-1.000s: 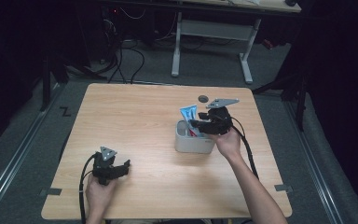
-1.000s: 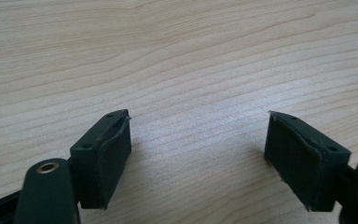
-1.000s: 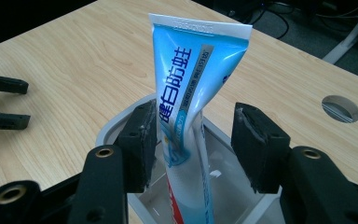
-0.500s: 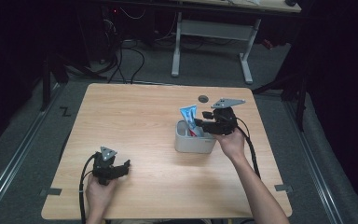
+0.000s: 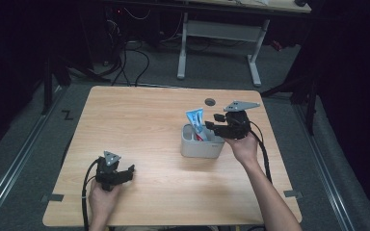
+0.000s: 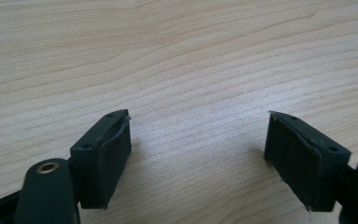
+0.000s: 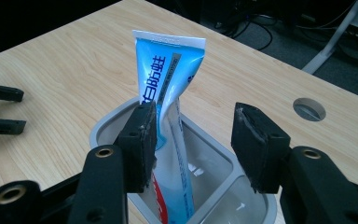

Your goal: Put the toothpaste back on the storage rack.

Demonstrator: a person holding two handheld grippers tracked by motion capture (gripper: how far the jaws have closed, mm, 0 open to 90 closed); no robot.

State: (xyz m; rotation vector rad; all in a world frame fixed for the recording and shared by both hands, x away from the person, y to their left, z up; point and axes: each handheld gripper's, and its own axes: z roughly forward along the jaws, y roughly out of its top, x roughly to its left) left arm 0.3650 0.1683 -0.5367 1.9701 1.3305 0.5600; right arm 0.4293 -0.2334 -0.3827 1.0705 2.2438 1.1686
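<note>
High view: wood table (image 5: pixel 139 120) w/ round hole (image 5: pixel 210 101), dark room.

One camera is looking down from above on the whole table (image 5: pixel 139 115); two are riding close along the jaws; the right one is sharing the grey holder (image 7: pixel 242 186) and toothpaste tube (image 7: pixel 165 79).

blue toothpaste tube (image 7: pixel 168 79) upright in grey holder (image 7: pixel 107 128)
</note>
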